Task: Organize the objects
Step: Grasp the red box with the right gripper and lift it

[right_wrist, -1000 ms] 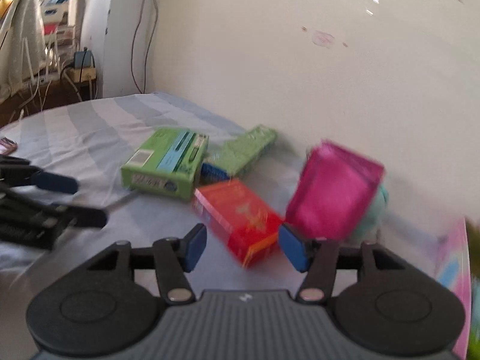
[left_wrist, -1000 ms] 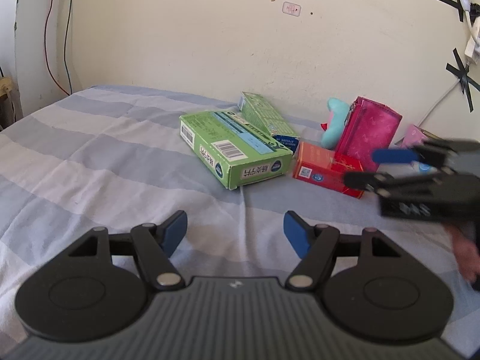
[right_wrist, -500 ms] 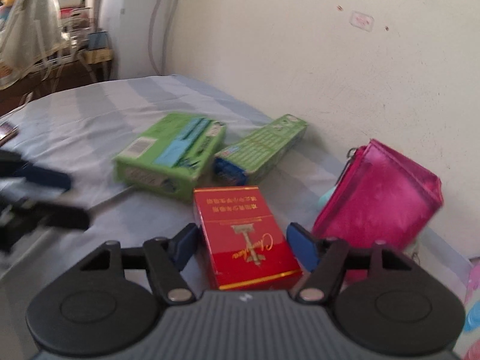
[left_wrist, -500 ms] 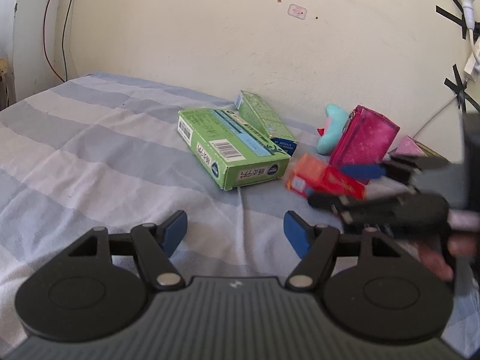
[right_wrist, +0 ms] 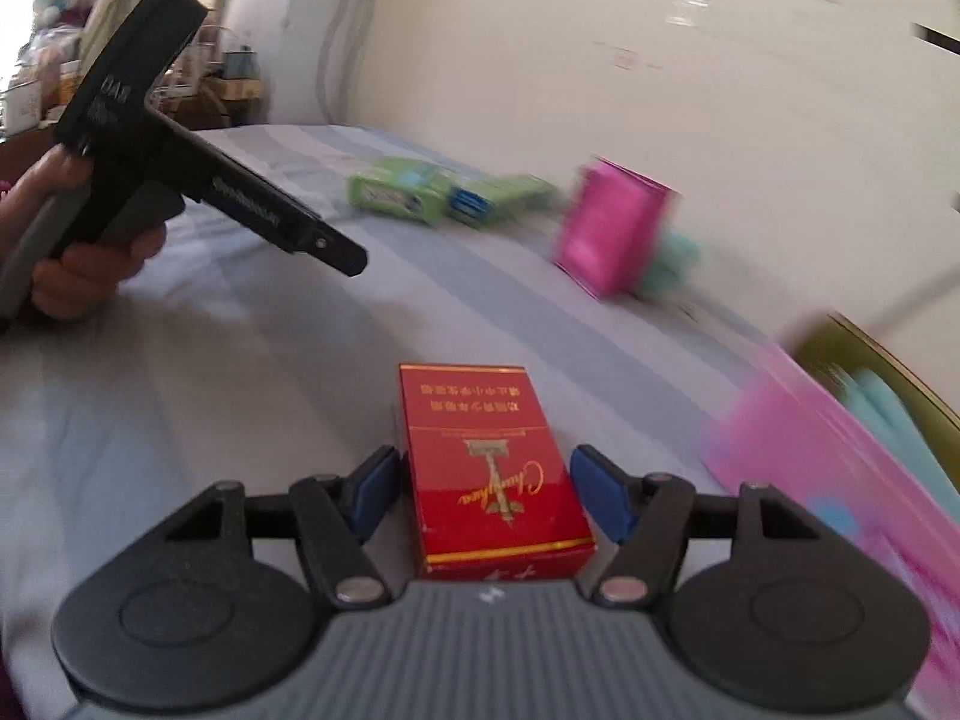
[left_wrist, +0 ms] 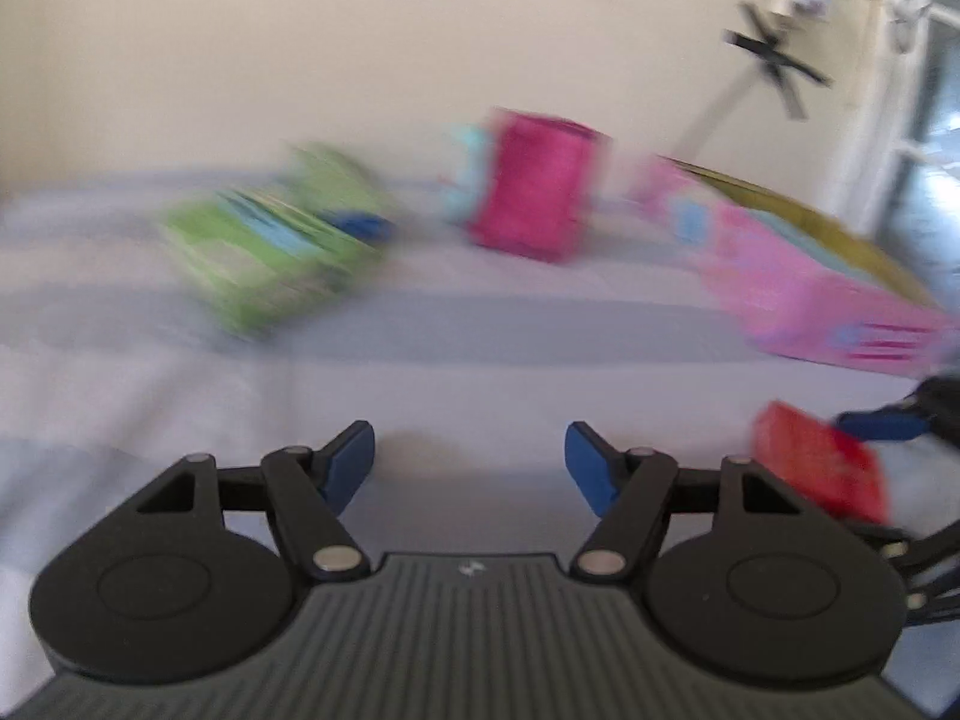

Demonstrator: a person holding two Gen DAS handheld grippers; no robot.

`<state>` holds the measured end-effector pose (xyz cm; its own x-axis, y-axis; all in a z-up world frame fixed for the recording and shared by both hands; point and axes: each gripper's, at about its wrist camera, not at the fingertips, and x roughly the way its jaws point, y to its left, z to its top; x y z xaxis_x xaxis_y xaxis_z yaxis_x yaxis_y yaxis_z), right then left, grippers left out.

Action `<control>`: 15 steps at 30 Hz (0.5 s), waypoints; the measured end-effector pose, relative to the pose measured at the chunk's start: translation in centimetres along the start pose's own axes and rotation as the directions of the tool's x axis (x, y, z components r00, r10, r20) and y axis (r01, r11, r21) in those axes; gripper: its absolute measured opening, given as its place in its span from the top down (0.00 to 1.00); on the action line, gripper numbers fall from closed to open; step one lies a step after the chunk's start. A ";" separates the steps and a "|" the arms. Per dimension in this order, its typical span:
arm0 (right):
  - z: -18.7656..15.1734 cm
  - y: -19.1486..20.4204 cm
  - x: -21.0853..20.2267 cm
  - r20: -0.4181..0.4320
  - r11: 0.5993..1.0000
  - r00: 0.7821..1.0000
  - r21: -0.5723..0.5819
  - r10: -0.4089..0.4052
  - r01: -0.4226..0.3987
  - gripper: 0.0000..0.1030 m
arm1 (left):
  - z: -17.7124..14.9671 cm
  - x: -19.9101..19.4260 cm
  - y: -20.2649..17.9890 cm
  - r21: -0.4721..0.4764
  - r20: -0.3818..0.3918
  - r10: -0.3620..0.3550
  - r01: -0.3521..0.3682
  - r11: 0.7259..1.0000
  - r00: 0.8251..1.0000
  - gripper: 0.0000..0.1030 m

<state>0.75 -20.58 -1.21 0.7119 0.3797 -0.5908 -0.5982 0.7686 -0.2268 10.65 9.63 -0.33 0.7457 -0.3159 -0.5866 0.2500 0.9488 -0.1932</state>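
Left wrist view, change: half a second ago my left tool (left_wrist: 468,459) faced the green boxes (left_wrist: 270,258) squarely; now the whole view is smeared and has swung right, so the pink pouch (left_wrist: 531,186) and the flat pink box (left_wrist: 804,282) sit further into frame.
Left wrist view, red pack: the red pack (left_wrist: 819,468) has left its spot beside the green boxes and shows low at the right edge, against my right tool's blue pad.
Left wrist view, tool state: my left tool's pads stand wide apart with nothing between them, only the striped bedsheet (left_wrist: 480,360) beyond.

Right wrist view, change: the red pack (right_wrist: 492,468) now lies between the pads of my right tool (right_wrist: 486,495), well apart from the green boxes (right_wrist: 420,192) and the pink pouch (right_wrist: 612,228) by the wall.
Right wrist view, tool state: the left pad sits against the pack's side; a thin gap seems to show at the right pad, so I cannot tell whether the grip is firm.
Right wrist view, meaning: I judge the pack is being carried away from the pile, likely toward the flat pink box (right_wrist: 840,450) at my right.
Right wrist view, pose: my left hand (right_wrist: 78,258) holds the left tool raised at the far left, tilted down toward the bed, clear of the pack.
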 end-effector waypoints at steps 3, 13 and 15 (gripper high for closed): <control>-2.7 -1.3 -2.7 -0.018 0.992 0.997 0.104 -0.069 0.071 0.28 | -0.2 0.1 -4.7 0.035 -0.017 -0.139 0.139 0.990 0.990 0.31; -6.4 -2.3 -6.5 -0.005 0.943 0.997 0.324 -0.079 0.077 0.29 | -0.6 2.0 -12.3 0.170 -0.137 -0.248 0.270 0.948 0.959 0.37; -5.7 -2.0 -6.2 0.012 0.947 0.998 0.319 -0.058 0.051 0.29 | -0.5 2.1 -11.9 0.140 -0.152 -0.248 0.269 0.953 0.957 0.37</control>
<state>-4.55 -27.47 -1.53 0.7496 0.3410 -0.5672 -0.4128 0.9108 0.0021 8.91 -2.31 0.35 0.5577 -0.5373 -0.6327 0.5254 0.8186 -0.2320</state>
